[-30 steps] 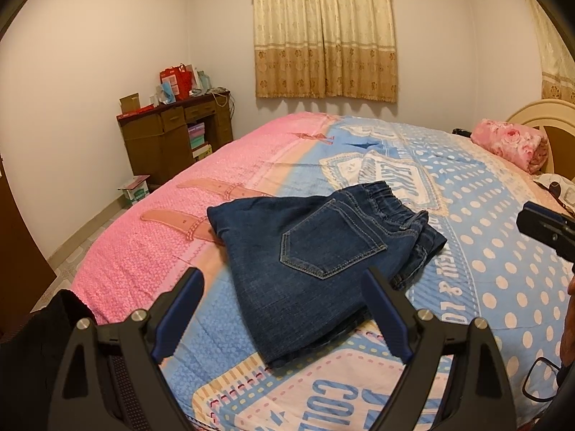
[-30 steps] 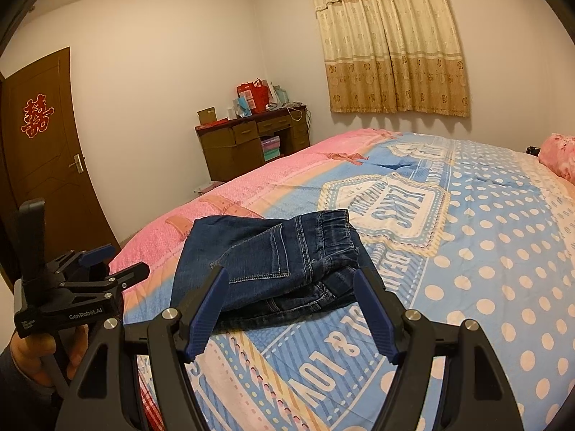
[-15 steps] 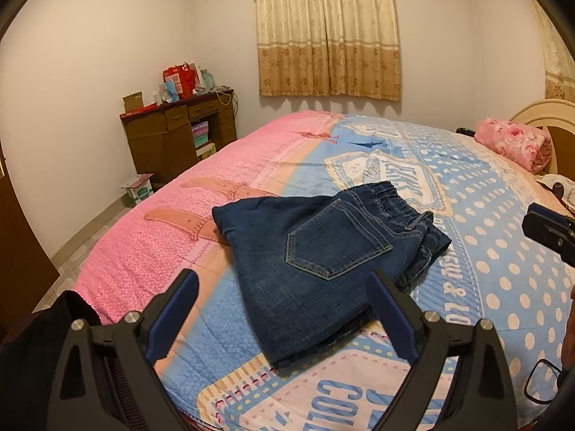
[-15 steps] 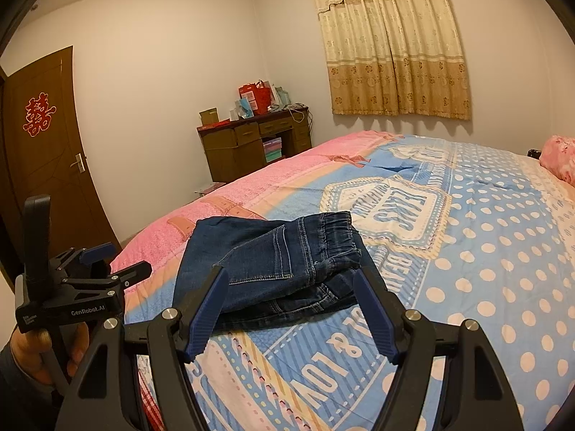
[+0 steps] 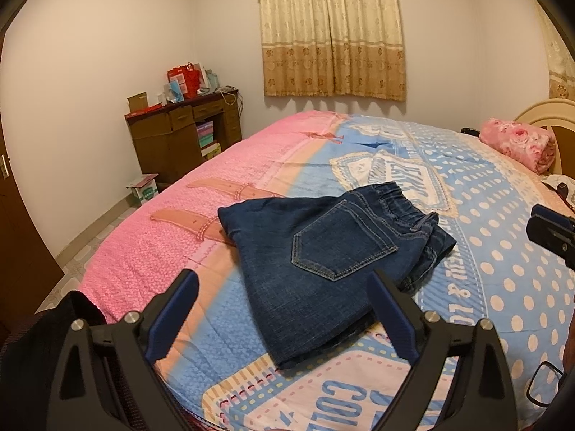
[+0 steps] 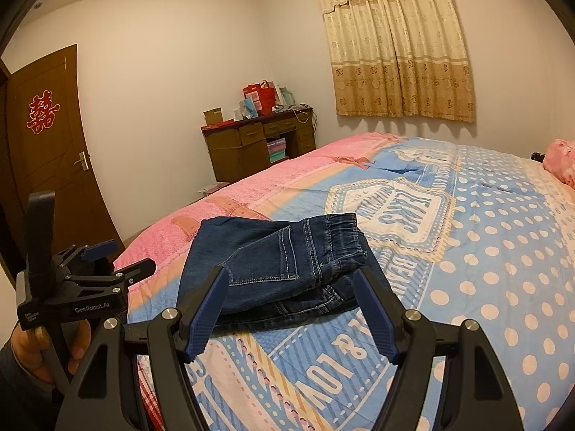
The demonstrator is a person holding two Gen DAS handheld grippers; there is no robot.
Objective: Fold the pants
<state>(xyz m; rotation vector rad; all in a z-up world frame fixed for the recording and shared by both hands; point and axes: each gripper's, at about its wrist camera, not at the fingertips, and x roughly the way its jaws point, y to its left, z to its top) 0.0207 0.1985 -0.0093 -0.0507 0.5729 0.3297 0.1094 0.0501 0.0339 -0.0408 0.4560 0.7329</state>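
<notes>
The dark blue denim pants (image 5: 323, 255) lie folded into a compact stack on the bed, back pocket up, elastic waistband toward the far right. They also show in the right wrist view (image 6: 276, 262). My left gripper (image 5: 284, 283) is open and empty, held above the near edge of the bed, short of the pants. My right gripper (image 6: 291, 280) is open and empty, just in front of the stack. The left gripper also shows in the right wrist view (image 6: 118, 265), off the bed's left edge.
The bed (image 5: 503, 287) has a pink and blue dotted cover. A pink rolled blanket (image 5: 517, 143) lies by the headboard. A brown desk (image 5: 183, 136) with boxes stands at the far wall. A brown door (image 6: 46, 143) is at the left. Glasses (image 5: 542, 384) lie at the near right.
Both grippers have drawn back and up slightly from the folded pants. The pants have not moved.
</notes>
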